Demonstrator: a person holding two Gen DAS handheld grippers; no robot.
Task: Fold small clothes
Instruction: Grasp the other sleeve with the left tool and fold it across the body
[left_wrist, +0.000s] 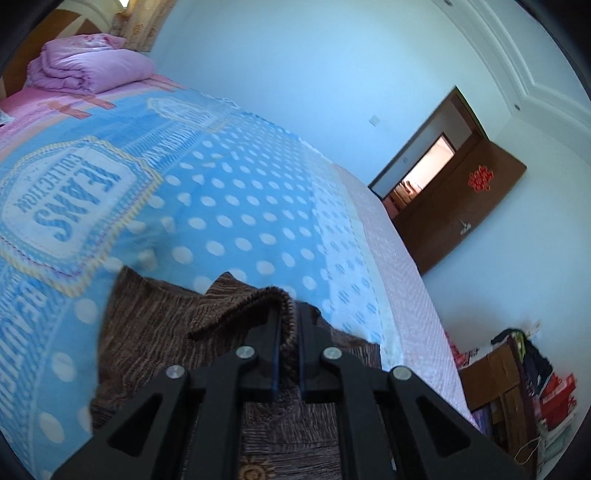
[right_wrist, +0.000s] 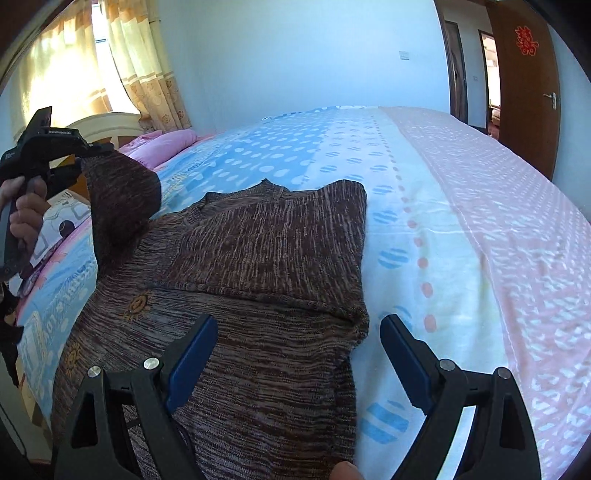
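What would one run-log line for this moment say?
left gripper: shut on sleeve cuff, lifted | right gripper: open, over brown sweater | bed: sweater partly folded

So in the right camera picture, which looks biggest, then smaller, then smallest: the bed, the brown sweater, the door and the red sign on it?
1. Bed: fills most of the picture.
2. Sweater: it lies near the camera, which makes it look bigger.
3. Door: far away, partly cut off.
4. Red sign: smallest.

Coarse, ribbed knit sweater (right_wrist: 258, 251) on a soft matt cotton bedsheet (right_wrist: 443, 206); glossy brown wooden door (right_wrist: 524, 92).
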